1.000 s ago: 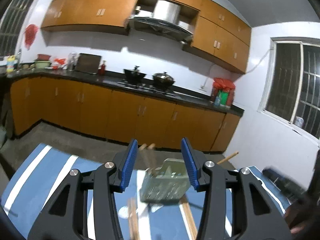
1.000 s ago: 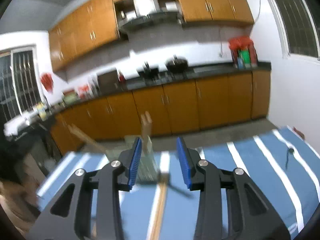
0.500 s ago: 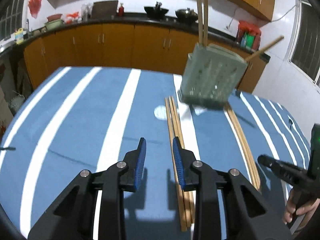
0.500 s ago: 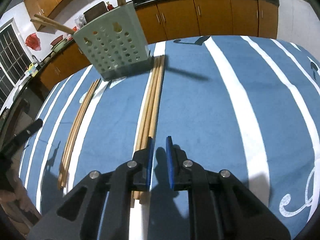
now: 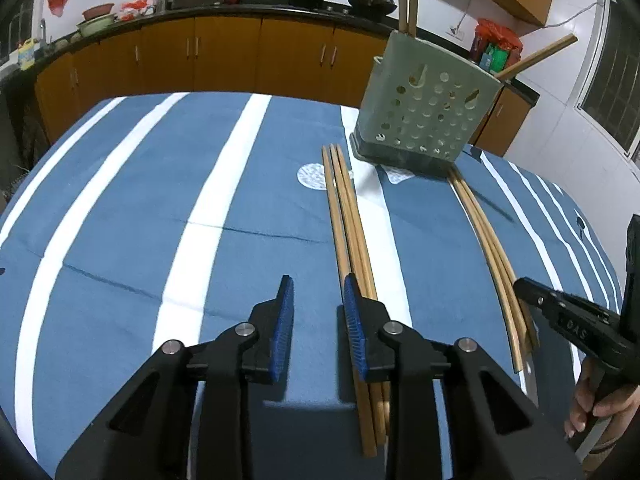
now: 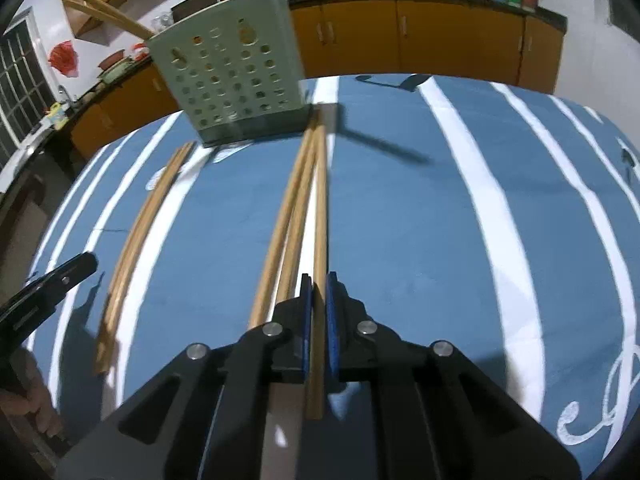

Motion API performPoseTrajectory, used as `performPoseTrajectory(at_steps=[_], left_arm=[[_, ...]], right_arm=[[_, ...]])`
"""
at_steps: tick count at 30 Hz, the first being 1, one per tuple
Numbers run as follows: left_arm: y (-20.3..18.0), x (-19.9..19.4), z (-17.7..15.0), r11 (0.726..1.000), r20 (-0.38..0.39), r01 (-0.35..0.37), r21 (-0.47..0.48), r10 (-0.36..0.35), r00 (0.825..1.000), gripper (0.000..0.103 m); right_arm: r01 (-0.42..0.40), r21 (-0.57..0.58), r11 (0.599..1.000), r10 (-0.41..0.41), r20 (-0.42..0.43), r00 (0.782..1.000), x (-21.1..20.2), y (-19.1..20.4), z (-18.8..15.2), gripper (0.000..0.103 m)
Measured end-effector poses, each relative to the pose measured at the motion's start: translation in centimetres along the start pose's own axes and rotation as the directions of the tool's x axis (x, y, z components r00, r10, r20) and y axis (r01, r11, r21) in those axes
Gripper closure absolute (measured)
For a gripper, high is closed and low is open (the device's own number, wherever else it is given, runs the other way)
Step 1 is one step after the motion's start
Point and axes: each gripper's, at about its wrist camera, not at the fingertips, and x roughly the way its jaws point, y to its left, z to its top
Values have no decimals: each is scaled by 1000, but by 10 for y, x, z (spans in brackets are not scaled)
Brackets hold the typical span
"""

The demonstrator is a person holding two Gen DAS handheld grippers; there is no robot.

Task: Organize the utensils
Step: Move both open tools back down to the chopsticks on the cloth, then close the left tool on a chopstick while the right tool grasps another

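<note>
While the right gripper has its jaws closed on a single wooden chopstick, the left gripper hangs over the counter with its jaws open and nothing between them.

Item: counter, covered by a blue cloth with white stripes.

Item: utensil holder, pale green, perforated with round holes, standing toward the far edge of the counter. Chopsticks already stand in it; two rise upright at one corner and others lean outward over the rim.

Item: gripped chopstick, lying lengthwise between the blue pads, its far end pointing at the base of the holder and its near end reaching back under the gripper body (whether it is lifted off the cloth cannot be told).

Item: two loose chopsticks, just beside the gripped one on its left, flat on the cloth.

Item: a second bundle of chopsticks, lying lengthwise on the cloth on the left side of the holder. In the left wrist view the right-hand finger of the left gripper sits over this bundle, so the sticks lie outside the open gap.

Item: kitchen cabinets, orange-brown, along the far wall, with pans on the dark worktop above.
</note>
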Motion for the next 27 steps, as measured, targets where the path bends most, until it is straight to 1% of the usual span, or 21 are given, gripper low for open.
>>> performPoseTrajectory(at_steps=[1,4,10,15,19,24,27], left_arm=[[0,1,0,1000,-4,4,0,-4,1000,77],[-2,3,-2,1000,-15,18,3,-18,1000,79],[-8,7,-4,999,-35,28,19,-28,999,81],[-14,12,-7,999,-58,17,45,-14,998,82],[-17,14,-8,998,-61,10,63,-6,998,82],[-23,16,-8,995,-57,-22,95,28,998,84],[-23,17,-7,995,-56,-33,94,38,998,89]], right_arm=[[21,13,1000,-22,7,1000,0,-4,1,95],[50,61,997,-51,14,999,-2,-19,3,95],[71,93,993,-73,18,997,-5,-36,3,95],[72,90,993,-74,21,997,-5,-36,2,95],[74,84,994,-76,23,997,-5,-36,2,95],[82,73,994,-84,25,996,-6,-34,1,95],[87,63,994,-88,27,996,-6,-32,1,92]])
